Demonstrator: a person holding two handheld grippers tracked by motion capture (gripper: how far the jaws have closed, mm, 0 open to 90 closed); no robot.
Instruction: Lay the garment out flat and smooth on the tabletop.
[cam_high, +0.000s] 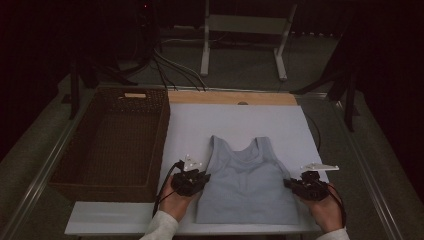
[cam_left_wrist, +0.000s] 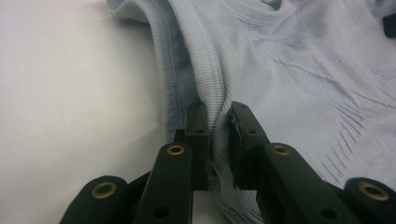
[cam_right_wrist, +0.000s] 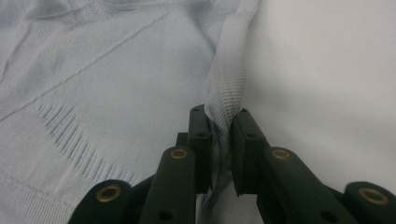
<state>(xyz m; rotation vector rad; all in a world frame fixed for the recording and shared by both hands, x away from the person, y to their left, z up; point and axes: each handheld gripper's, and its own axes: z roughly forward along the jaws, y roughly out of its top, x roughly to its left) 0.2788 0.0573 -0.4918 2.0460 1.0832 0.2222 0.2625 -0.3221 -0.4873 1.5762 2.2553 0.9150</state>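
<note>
White sheet (cam_high: 235, 120), wooden table (cam_high: 232, 97), dark room

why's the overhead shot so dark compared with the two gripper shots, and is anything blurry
High view: dim and murky, surroundings near black, tank top soft. Left gripper view: bright, fabric sharp near the fingers, blurring farther off. Right gripper view: evenly lit, knit ribs crisp, no glare.

A dark brown woven wicker basket (cam_high: 107, 145), rectangular and deep, stood on the left part of the table, its long side just beside a flat white rectangular board (cam_high: 210, 122). A strip of pale wooden tabletop (cam_high: 232, 97) showed past the board's far edge. Beyond the table, a white metal stand (cam_high: 245, 30) rose from the grey floor (cam_high: 240, 70), with black cables (cam_high: 170, 65) trailing near it.
</note>
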